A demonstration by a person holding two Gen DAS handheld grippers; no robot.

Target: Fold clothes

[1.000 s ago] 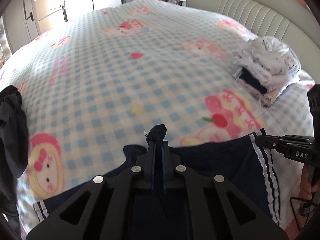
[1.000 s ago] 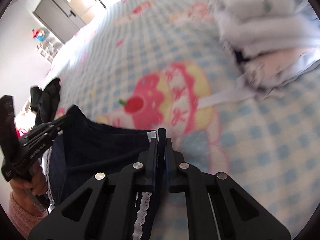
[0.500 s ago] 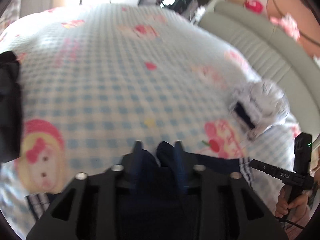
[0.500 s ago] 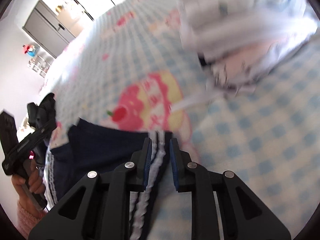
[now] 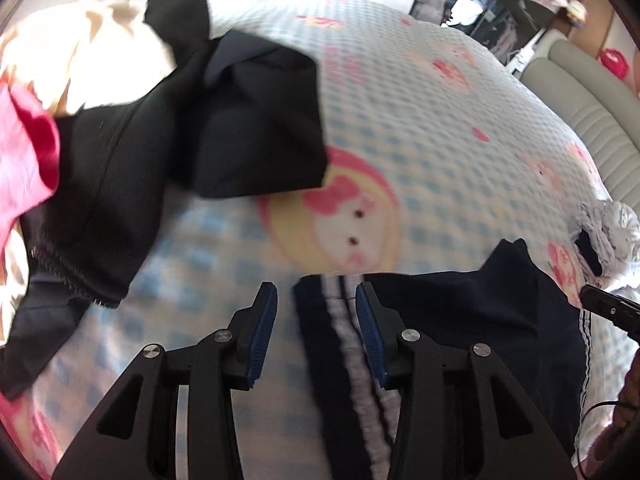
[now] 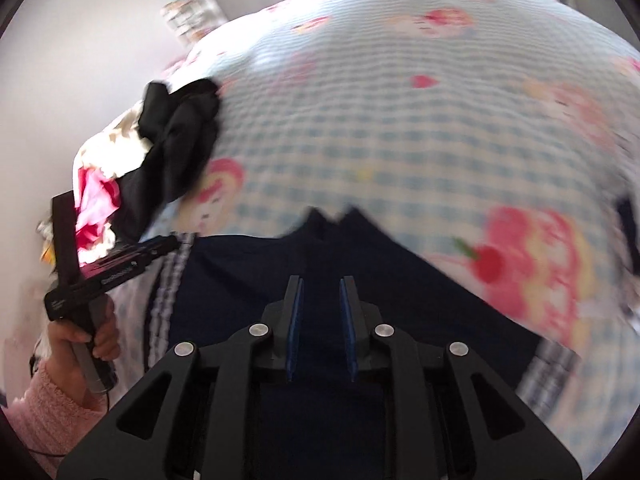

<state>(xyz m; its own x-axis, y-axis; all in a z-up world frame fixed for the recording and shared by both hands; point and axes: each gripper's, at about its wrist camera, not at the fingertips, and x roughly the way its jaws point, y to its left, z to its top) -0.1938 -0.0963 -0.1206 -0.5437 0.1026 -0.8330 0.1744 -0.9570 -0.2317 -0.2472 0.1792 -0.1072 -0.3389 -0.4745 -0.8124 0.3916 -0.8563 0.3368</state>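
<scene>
Navy shorts (image 5: 472, 320) lay flat on your checked bedspread (image 5: 420, 128), directly beneath both tongs. Your left gripper (image 5: 316, 300) stood half open astride the white-striped hem; your right gripper (image 6: 320, 292), just parted, gripped nothing.

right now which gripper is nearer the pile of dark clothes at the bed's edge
Left. The left gripper hovers at the navy garment's white-striped edge, on the side facing the dark pile. The right gripper is over the garment's middle, with the left gripper between it and the pile.
</scene>
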